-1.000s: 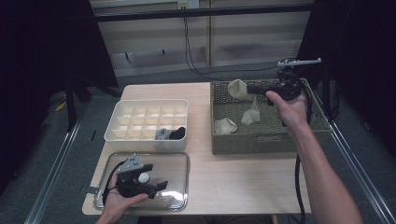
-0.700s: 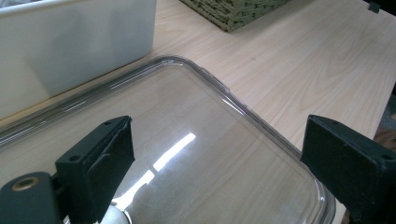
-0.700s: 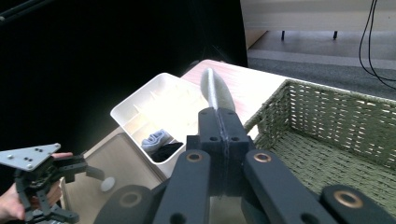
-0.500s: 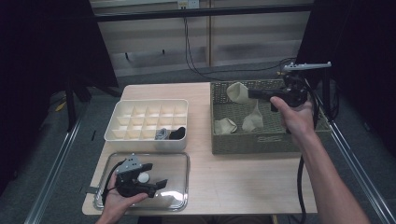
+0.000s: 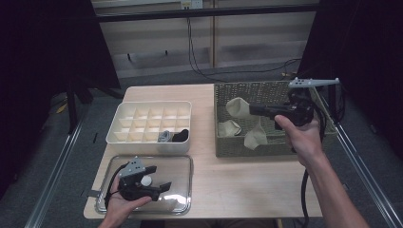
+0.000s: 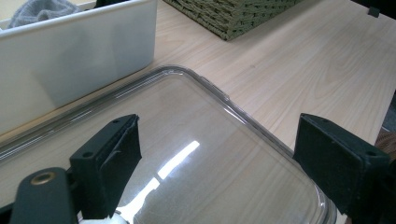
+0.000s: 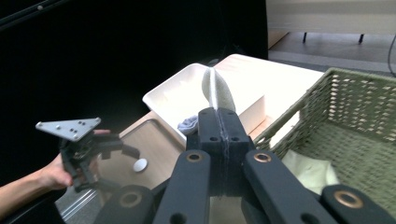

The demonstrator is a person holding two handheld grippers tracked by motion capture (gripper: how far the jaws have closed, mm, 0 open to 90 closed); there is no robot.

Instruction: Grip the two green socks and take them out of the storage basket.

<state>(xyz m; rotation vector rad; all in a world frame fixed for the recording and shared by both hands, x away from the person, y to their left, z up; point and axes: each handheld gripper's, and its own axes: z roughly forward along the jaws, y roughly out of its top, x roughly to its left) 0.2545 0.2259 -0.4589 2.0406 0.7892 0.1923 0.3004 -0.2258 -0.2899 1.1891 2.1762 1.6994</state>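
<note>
Table: pale wooden table (image 5: 237, 185), rectangular.
Back left: white divided box (image 5: 151, 126) standing on it.
Front left: clear plastic lid (image 5: 180, 164) lying flat, just in front of the box.
Right: green woven basket (image 5: 247, 148), beside the box.

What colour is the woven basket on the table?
The basket is olive green, woven all over; the right gripper view shows it best.
</note>
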